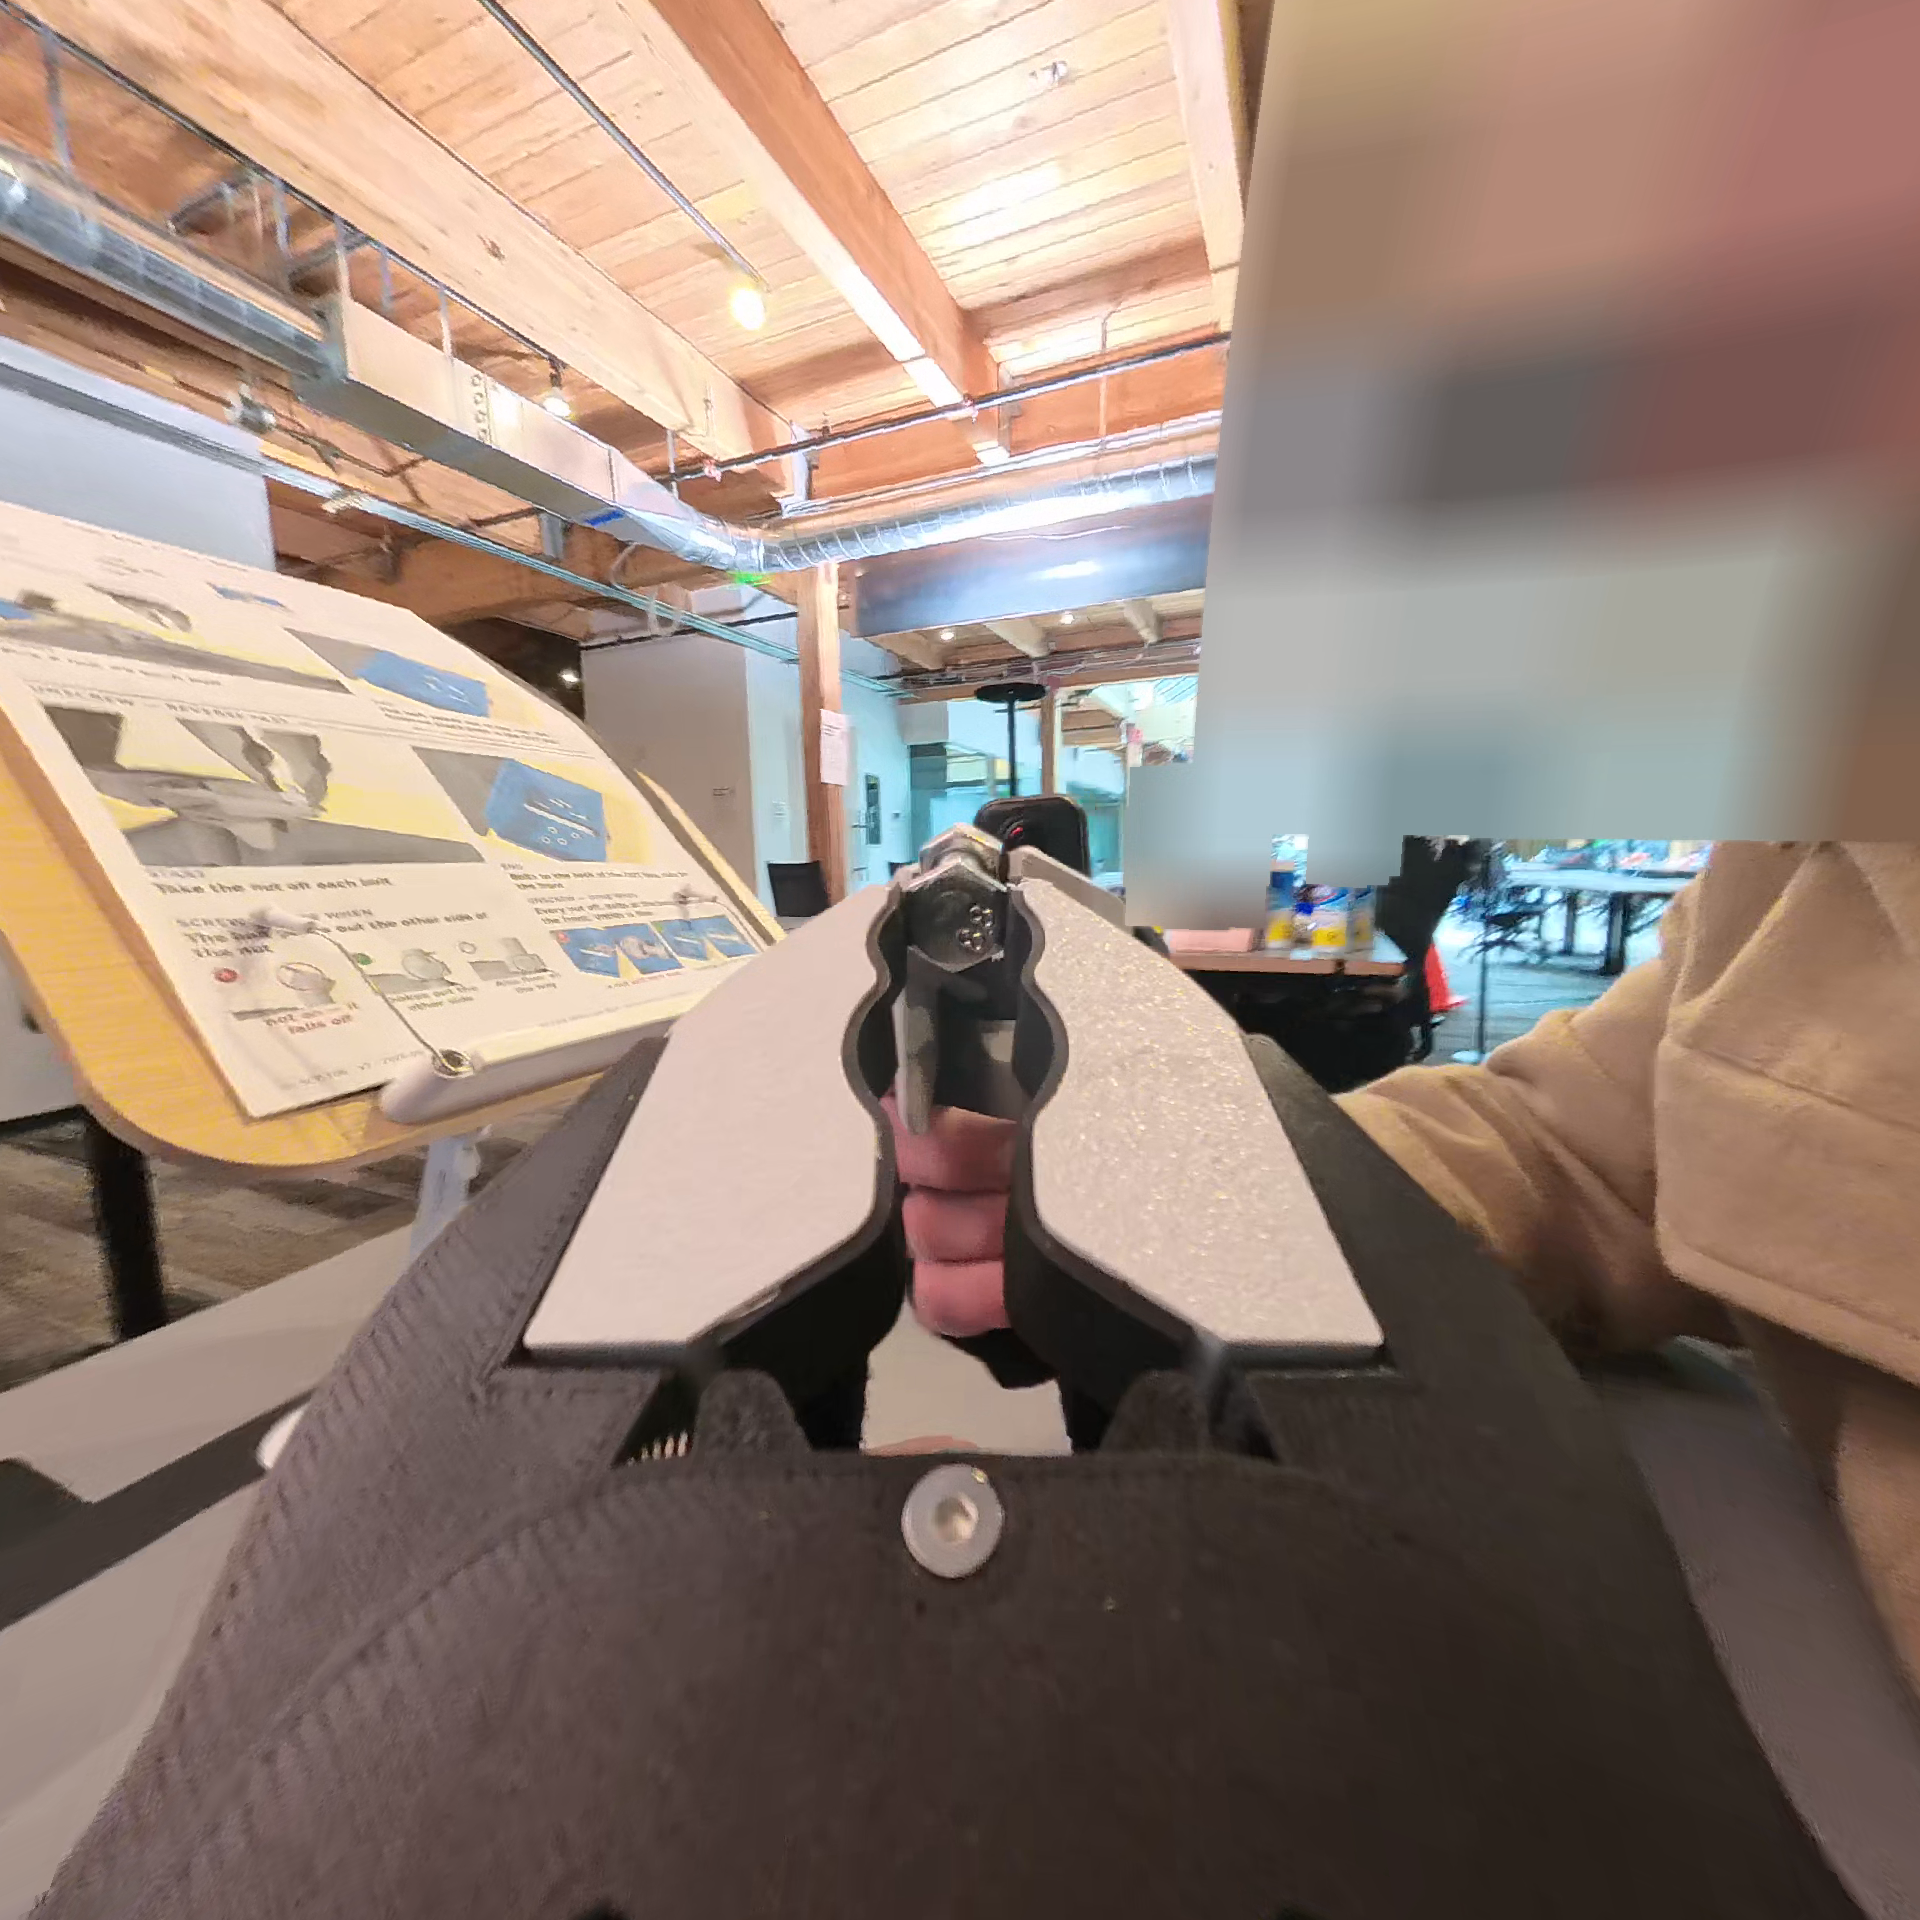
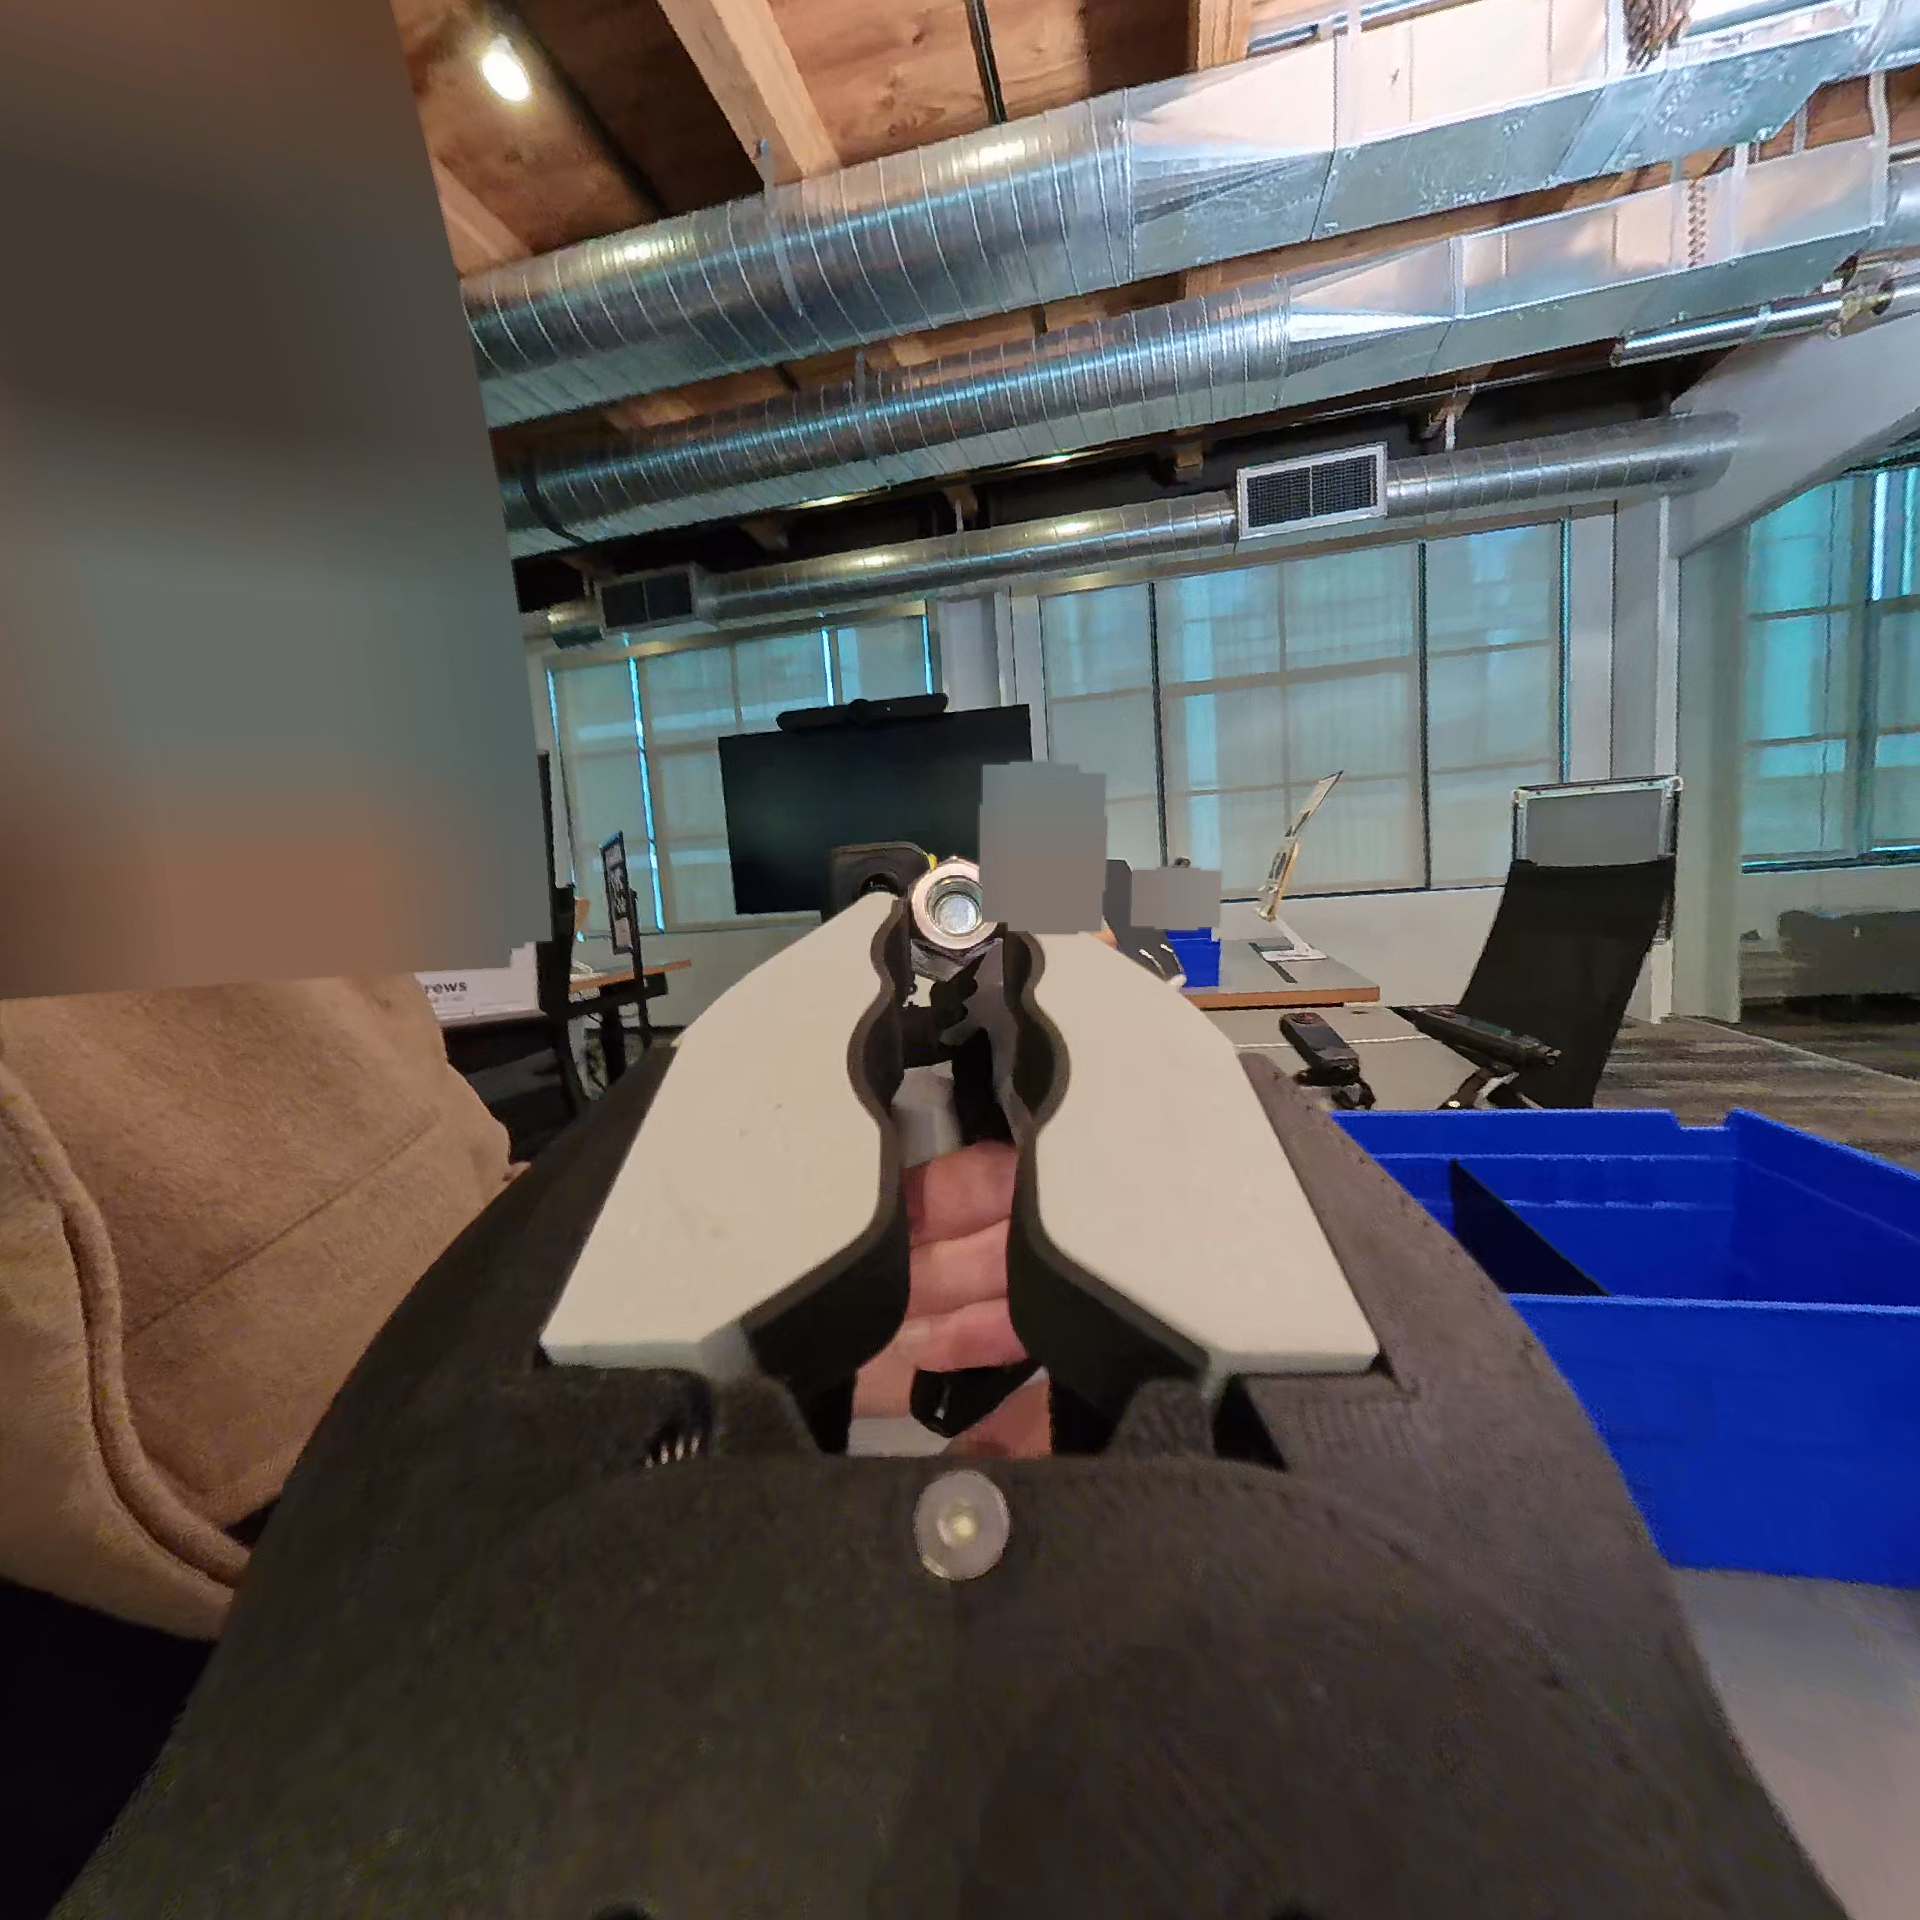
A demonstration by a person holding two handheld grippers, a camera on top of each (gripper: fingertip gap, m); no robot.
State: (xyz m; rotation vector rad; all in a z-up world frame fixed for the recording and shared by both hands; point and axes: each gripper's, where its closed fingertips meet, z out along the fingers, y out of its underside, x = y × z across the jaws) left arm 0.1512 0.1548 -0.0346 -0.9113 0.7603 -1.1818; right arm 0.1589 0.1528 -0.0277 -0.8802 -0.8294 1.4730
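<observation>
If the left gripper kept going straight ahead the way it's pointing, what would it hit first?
Probably the right gripper: its fingers sit just past the bolt that the left gripper clamps, though depth is hard to judge.

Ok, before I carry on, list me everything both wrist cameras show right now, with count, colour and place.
bolt: one, silver metal, hex head clamped at the left hand-held gripper's tips.
nut: one, silver, at the right hand-held gripper's tips, on the bolt's far end.
instruction sheet: one, white with pictures, on a tilted wooden stand, left of the left view.
bin: one, blue, with dividers, lower right of the right view.
monitor: one, black, far centre of the right view.
office chair: one, black, right of the right view.
sleeve: tan, the person's, right of the left view.
left hand-held gripper: black and grey, shut on the bolt.
right hand-held gripper: black and grey, shut on the nut.
</observation>
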